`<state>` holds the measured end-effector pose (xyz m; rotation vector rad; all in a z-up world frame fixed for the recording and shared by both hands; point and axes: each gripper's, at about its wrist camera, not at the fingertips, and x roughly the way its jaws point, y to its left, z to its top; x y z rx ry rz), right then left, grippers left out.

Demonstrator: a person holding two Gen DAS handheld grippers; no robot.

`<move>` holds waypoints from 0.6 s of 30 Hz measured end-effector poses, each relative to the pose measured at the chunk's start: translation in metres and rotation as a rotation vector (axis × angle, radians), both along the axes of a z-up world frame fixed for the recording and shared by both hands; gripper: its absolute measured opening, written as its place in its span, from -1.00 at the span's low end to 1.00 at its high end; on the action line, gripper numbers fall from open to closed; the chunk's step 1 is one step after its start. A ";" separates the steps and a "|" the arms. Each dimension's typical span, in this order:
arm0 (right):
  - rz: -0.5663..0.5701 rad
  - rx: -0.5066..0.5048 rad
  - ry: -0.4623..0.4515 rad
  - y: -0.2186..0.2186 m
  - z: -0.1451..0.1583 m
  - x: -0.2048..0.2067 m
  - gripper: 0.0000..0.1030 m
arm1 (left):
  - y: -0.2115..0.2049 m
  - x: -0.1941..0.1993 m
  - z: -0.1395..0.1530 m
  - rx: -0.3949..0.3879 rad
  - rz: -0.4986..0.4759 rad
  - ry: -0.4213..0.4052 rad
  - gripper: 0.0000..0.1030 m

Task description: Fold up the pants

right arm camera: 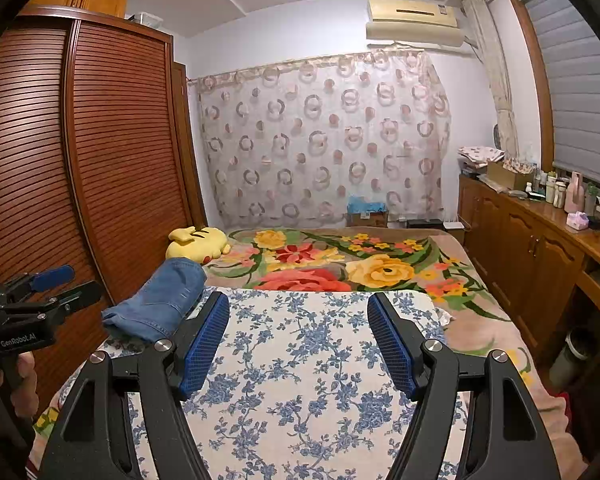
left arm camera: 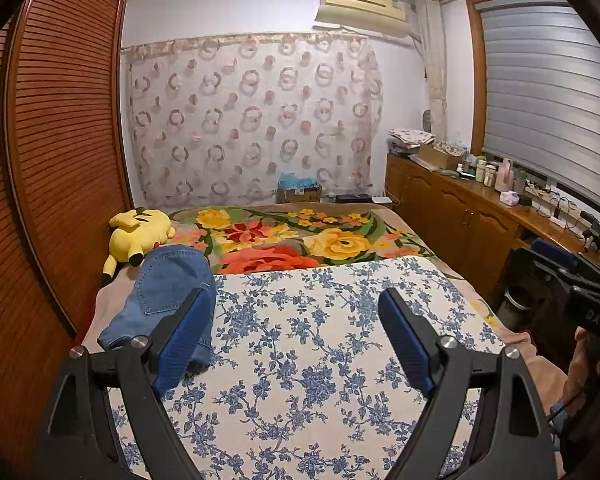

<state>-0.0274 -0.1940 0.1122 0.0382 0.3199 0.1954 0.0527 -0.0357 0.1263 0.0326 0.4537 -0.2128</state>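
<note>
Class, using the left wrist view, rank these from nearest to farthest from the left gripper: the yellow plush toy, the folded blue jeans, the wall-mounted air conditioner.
1. Folded blue jeans, beside the left gripper's left finger.
2. Yellow plush toy, beyond the jeans by the wardrobe.
3. Wall-mounted air conditioner, high on the far wall.

Both views are evenly and fairly brightly lit from ceiling lights overhead; shadows are soft and faint. The fisheye lens bends straight lines hard at the edges: the wardrobe [left arm camera: 60, 140] bows outward, and black vignette fills the corners. The blind [left arm camera: 548, 92] is grey, not glaring. Focus is sharp mid-frame, and far detail looks slightly soft and compressed.
</note>
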 end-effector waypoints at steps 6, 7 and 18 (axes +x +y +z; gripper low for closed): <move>-0.003 -0.001 -0.002 -0.004 0.001 0.002 0.43 | 0.001 0.000 0.001 0.001 0.004 0.000 0.67; -0.002 0.000 -0.002 -0.005 0.000 0.002 0.43 | 0.001 -0.001 0.001 0.002 0.003 0.000 0.67; 0.005 -0.001 -0.002 -0.010 0.001 0.001 0.43 | 0.001 0.000 0.001 -0.001 0.004 -0.002 0.67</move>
